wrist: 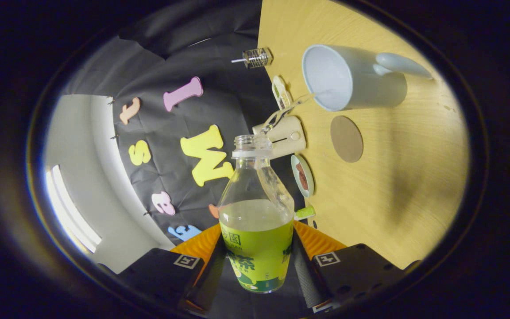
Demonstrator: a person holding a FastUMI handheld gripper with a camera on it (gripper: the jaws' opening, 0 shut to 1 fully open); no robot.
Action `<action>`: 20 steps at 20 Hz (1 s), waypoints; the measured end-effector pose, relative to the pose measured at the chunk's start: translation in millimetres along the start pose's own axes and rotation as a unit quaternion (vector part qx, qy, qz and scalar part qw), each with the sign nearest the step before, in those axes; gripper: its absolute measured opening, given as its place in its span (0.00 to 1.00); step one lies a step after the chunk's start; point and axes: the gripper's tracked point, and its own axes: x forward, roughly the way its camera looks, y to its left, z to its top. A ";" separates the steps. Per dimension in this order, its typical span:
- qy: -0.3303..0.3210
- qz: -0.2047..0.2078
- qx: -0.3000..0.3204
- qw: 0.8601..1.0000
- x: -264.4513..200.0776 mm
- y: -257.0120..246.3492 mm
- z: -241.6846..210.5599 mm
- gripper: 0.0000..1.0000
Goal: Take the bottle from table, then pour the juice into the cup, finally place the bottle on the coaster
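Gripper (257,266) pinching bottle (256,212) at lower centre, fingers pressed on both sides of green label; print there Chinese, too small to make out. Bottle clear, uncapped, part full of pale juice. Cup (352,79) upper right, coaster (346,138) below it on table (396,177)

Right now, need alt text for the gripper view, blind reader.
The hand-held gripper is shut on an uncapped bottle part-filled with juice, its fingers pressing both sides of the label. The view is rolled sideways, so the wooden table stands beside the bottle, with a pale mug and a round coaster on it.
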 end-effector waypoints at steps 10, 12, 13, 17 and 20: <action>-0.003 0.028 0.041 0.999 -10.1 16.1 11.1 0.79; -0.003 0.029 0.043 0.999 -11.6 17.5 13.4 0.79; -0.005 0.030 0.048 0.998 -13.0 16.4 14.6 0.79; -0.007 0.047 0.073 0.996 -15.0 18.0 16.7 0.79; -0.001 0.050 0.088 0.995 -13.3 16.2 14.8 0.79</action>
